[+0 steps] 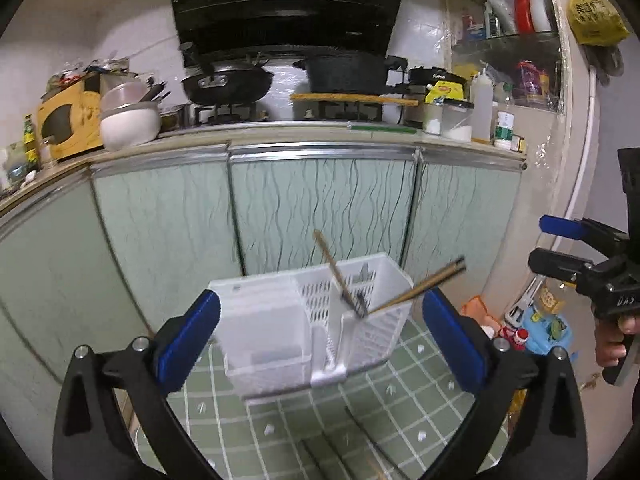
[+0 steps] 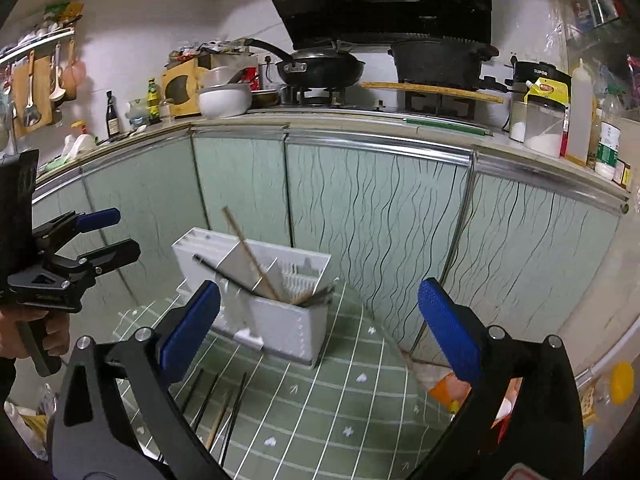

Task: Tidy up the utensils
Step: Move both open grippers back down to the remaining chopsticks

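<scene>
Both grippers — left gripper (image 1: pixel 320 324) and right gripper (image 2: pixel 320 324) — angled downward, jaws wide apart, empty, toward the white caddy (image 1: pixel 280 320).

Open floor (image 2: pixel 320 408) before caddy (image 2: pixel 280 332), slanting chopsticks (image 2: pixel 250 252) overhead, cabinet doors (image 2: pixel 360 208) behind

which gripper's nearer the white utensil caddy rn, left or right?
Left. The left gripper directly faces the white utensil caddy, open jaws flanking it in view. The right gripper sits further back, off to its side.
</scene>
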`<state>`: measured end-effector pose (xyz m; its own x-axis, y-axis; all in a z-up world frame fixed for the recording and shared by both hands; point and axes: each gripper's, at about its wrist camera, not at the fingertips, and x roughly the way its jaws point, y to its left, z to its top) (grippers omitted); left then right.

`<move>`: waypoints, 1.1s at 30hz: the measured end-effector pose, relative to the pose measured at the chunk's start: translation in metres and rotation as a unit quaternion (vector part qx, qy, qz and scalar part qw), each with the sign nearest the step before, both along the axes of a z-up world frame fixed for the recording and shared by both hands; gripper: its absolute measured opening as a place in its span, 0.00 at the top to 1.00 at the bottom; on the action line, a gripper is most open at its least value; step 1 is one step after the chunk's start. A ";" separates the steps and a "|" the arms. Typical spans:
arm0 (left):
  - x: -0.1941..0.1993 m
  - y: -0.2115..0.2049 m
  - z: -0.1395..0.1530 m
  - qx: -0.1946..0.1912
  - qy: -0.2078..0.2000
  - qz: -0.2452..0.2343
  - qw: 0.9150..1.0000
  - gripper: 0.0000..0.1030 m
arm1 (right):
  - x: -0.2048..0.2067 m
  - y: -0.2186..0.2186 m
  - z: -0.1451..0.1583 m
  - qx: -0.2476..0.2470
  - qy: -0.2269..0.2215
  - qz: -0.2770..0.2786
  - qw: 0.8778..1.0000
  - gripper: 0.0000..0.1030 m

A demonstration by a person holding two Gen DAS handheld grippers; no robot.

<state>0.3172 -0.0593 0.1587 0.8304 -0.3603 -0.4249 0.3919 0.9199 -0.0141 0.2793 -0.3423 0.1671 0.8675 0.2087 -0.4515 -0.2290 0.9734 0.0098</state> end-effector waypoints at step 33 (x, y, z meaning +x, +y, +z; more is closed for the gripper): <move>-0.131 0.053 -0.124 0.054 0.012 0.010 0.998 0.05 | -0.118 0.049 -0.131 -0.023 0.030 -0.046 0.998 0.08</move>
